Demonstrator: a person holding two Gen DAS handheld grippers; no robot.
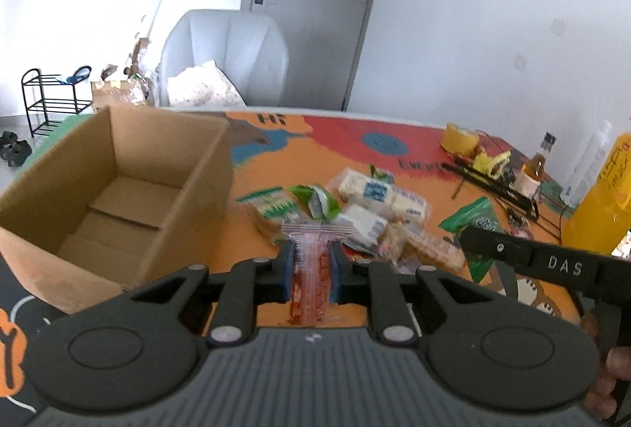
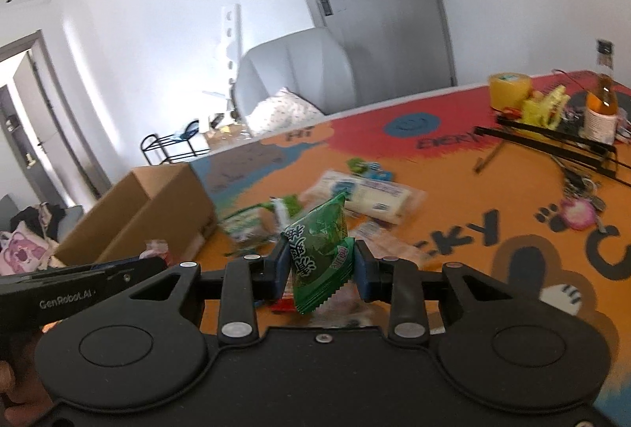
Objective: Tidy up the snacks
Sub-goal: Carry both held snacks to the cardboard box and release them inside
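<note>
My left gripper (image 1: 311,269) is shut on a red and clear snack packet (image 1: 313,261), held above the table just right of an open cardboard box (image 1: 118,186). The box looks empty inside and also shows in the right wrist view (image 2: 150,214). My right gripper (image 2: 320,265) is shut on a green snack packet (image 2: 321,253), held above the table. A pile of snack packets (image 1: 374,206) lies on the table ahead of both grippers; it shows in the right wrist view too (image 2: 355,194). The right gripper's body crosses the left wrist view (image 1: 552,261).
The table has a colourful orange and red mat (image 1: 394,143). At the far right stand a yellow tape roll (image 1: 459,139), a small bottle (image 2: 601,103), an orange juice bottle (image 1: 599,198), keys (image 2: 575,206) and black rods (image 2: 552,141). A grey chair (image 1: 224,56) stands behind the table.
</note>
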